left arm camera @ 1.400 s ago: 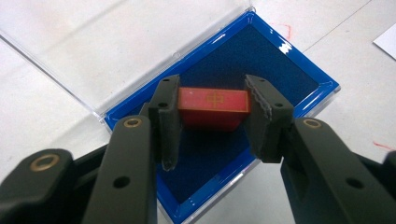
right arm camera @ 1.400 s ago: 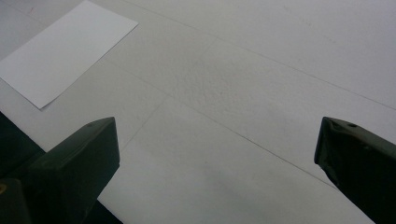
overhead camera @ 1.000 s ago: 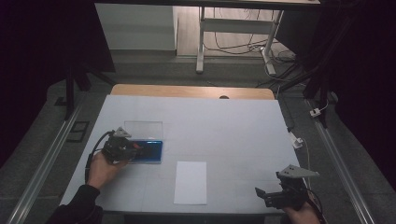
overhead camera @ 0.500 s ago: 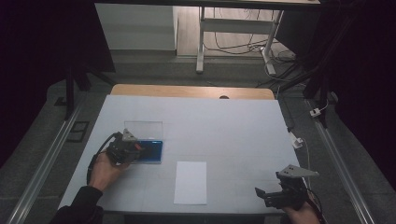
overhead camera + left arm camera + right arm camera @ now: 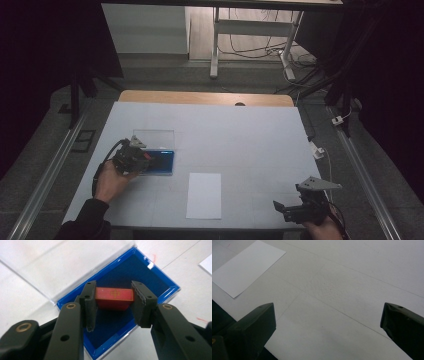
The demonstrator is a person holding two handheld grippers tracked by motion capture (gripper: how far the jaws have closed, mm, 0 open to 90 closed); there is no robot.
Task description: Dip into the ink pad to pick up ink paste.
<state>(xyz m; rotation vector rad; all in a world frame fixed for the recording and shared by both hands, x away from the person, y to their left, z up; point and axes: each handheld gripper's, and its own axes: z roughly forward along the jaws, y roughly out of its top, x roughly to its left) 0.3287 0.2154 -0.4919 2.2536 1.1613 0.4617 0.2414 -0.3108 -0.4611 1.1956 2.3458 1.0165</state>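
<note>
A red block [image 5: 113,298] with a gold mark on its top sits between the pads of my left gripper [image 5: 113,306], which is shut on it above the dark blue lining of an open blue box [image 5: 155,282]. The box's clear lid [image 5: 75,262] lies flat behind it. From above, the left gripper [image 5: 142,161] reaches over the blue box [image 5: 162,162] at the table's left. My right gripper [image 5: 286,209] rests near the front right edge, its jaws wide apart over bare table [image 5: 352,290] with nothing between them.
A white sheet of paper [image 5: 204,195] lies at the front middle of the white table [image 5: 240,135]; its corner shows in the right gripper view [image 5: 244,267]. A wooden strip [image 5: 205,97] runs along the far edge. Table legs and cables stand beyond.
The left hand and gripper have shifted slightly over the blue box. The right gripper has not moved.
</note>
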